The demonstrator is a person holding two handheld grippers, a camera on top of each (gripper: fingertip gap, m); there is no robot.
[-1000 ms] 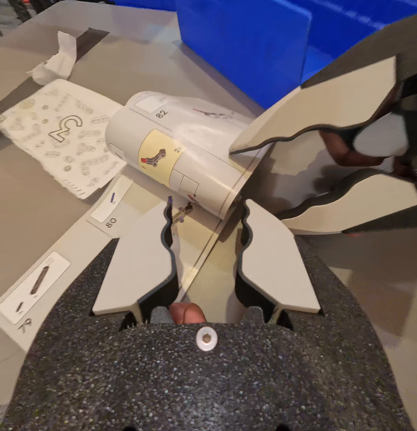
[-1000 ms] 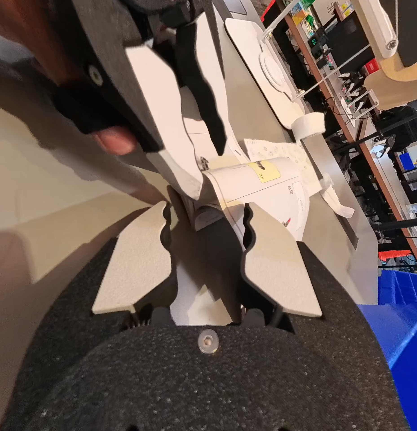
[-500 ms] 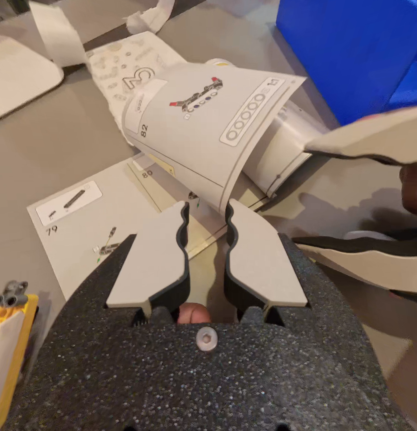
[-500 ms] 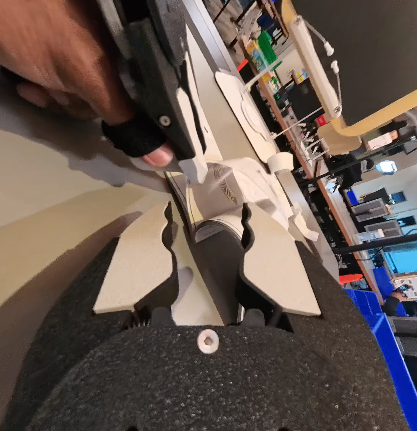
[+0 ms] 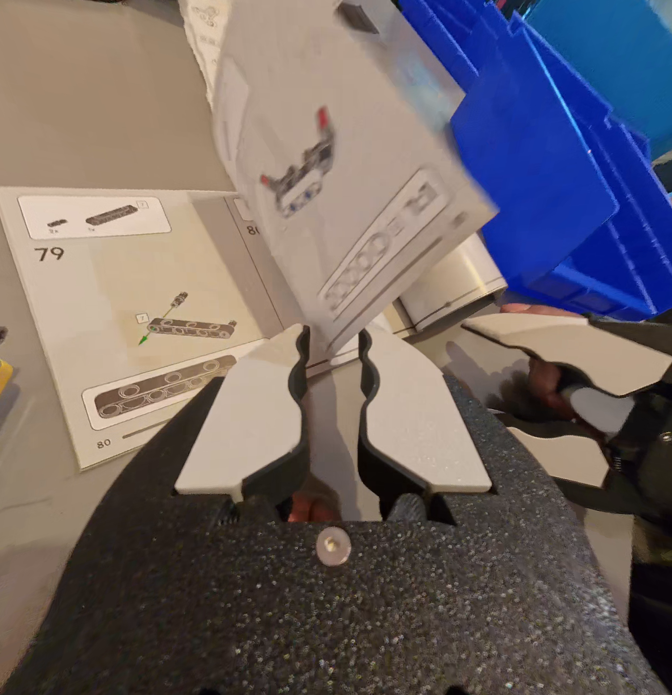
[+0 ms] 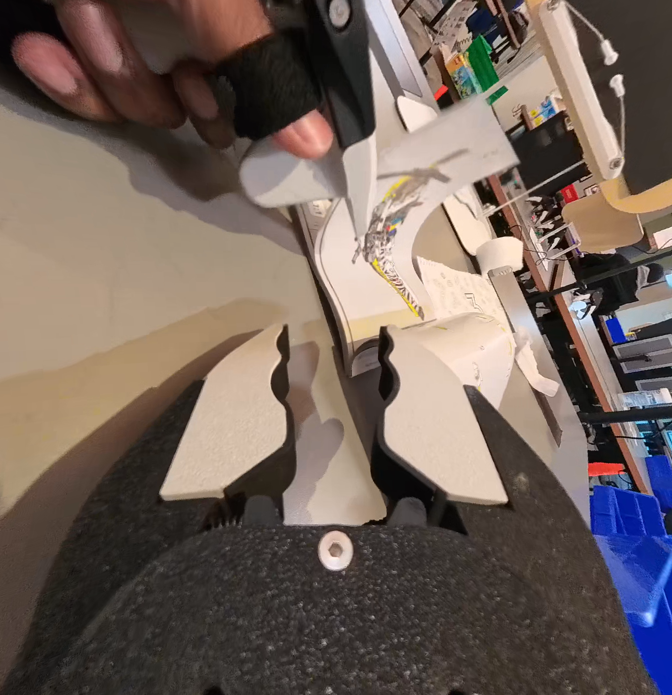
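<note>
A paper building booklet (image 5: 138, 301) lay open on the grey counter (image 5: 82, 94). Its flat page showed drawings of a long grey bar with holes. One page (image 5: 345, 169) stood up in the air, bent and blurry. More pages curled into a roll (image 6: 477, 349) on the far side.

The left claw (image 5: 334, 338) had its fingers apart, with the bottom corner of the lifted page between the tips. The right claw (image 6: 334, 338) was also apart, by the booklet's fold, with nothing in it. Blue bins (image 5: 552, 188) stood just beside the booklet.
</note>
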